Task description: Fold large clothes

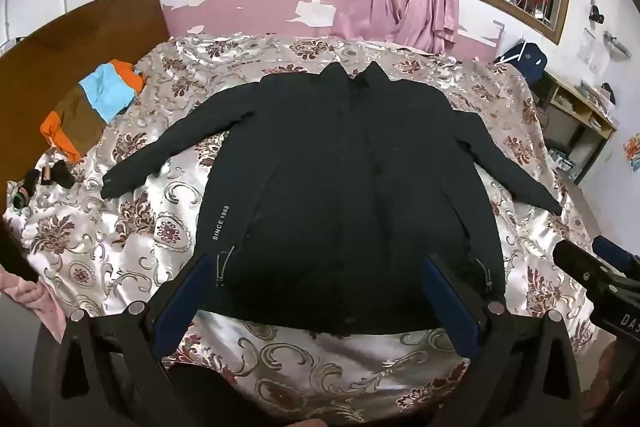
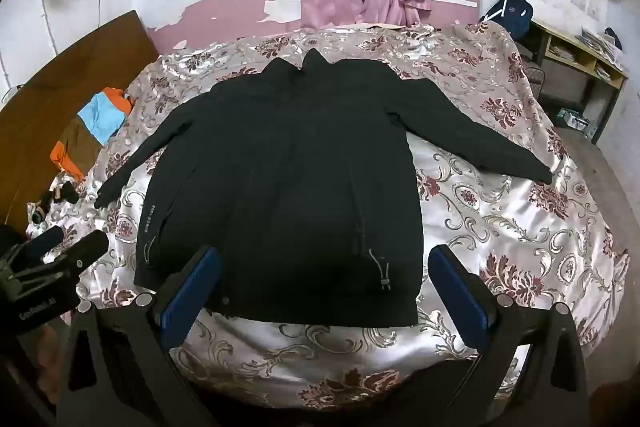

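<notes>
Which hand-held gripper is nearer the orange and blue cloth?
Left. The left hand-held gripper hovers nearer the orange and blue cloth; the right hand-held gripper hovers farther right.

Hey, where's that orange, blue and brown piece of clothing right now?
In both wrist views the orange, blue and brown garment lies at the far left of the bedspread, against the wooden headboard, beyond the black jacket's left-hand sleeve.

The jacket [image 1: 344, 187] lies flat in the middle of the bed [image 1: 132, 239], collar toward the far wall. Left of it, by the headboard [image 1: 80, 27], lies folded clothing [image 1: 96, 103].
</notes>
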Demonstrator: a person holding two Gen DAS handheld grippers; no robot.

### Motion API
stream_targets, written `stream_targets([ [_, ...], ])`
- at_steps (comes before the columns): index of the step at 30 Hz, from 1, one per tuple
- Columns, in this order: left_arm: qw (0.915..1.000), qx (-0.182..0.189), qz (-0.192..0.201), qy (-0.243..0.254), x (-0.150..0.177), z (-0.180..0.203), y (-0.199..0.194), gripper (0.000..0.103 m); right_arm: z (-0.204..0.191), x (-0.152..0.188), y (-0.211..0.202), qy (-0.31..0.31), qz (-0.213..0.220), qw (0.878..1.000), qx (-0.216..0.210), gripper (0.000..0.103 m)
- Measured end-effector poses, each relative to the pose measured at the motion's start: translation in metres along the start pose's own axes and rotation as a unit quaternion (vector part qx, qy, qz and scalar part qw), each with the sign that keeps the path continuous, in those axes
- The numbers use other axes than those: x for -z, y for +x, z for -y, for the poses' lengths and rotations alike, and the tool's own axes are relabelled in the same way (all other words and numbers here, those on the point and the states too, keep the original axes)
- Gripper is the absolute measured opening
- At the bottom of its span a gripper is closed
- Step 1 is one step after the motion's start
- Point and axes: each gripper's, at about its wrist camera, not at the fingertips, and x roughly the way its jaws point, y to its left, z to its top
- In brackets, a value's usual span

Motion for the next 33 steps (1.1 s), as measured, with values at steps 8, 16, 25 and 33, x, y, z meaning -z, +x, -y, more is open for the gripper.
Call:
stream_targets([
  [8, 0.9999, 0.014, -0.006, -0.007, -0.005, -0.006, -0.002, 0.103, 0.0, -0.001, -0.003, -0.001, 0.005, 1.0, 0.001, 0.102],
  [16, 1.0, 0.006, -0.005, 0.005, 0.0, 0.006, -0.003, 0.103, -0.007, 0.005, -0.003, -0.002, 0.007, 1.0, 0.004, 0.102],
  [25, 0.9999, 0.008, -0.006, 0.005, 0.0, 0.007, -0.003, 0.103, 0.003, -0.002, -0.005, -0.001, 0.009, 1.0, 0.004, 0.102],
  [33, 0.9999, 0.008, -0.007, 0.005, 0.0, 0.007, -0.003, 0.103, 0.005, -0.004, -0.007, 0.0, 0.01, 1.0, 0.005, 0.102],
])
